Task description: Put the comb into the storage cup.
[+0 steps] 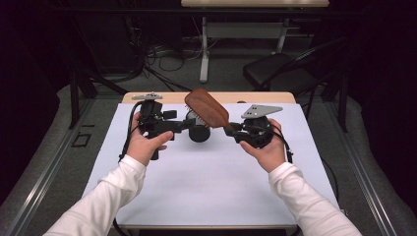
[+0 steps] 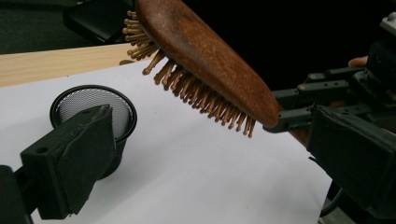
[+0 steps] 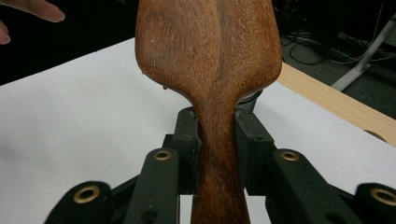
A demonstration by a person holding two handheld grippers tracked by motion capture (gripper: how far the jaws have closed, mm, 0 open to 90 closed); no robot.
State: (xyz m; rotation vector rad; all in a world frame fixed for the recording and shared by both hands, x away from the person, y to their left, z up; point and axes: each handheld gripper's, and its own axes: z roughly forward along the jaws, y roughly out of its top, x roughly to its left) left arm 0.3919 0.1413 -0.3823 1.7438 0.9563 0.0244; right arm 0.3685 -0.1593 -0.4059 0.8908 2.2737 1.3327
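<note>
The right tongs (image 3: 217, 140) are clamped on the handle of a wooden hairbrush (image 1: 206, 107), held above the tabletop (image 1: 206, 187) near its far edge. The left tongs (image 2: 196, 154) stand apart around a black mesh cup (image 2: 93, 109).

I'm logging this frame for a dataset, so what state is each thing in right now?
Wooden hairbrush: lifted off the table, held by its handle, bristles pointing down, tilted above the cup.
Black mesh cup: upright on the white sheet, open top, nothing visible inside.
Right gripper: shut on the hairbrush handle.
Left gripper: open, jaws spread beside the cup, holding nothing.
White sheet: flat on the table.
</note>
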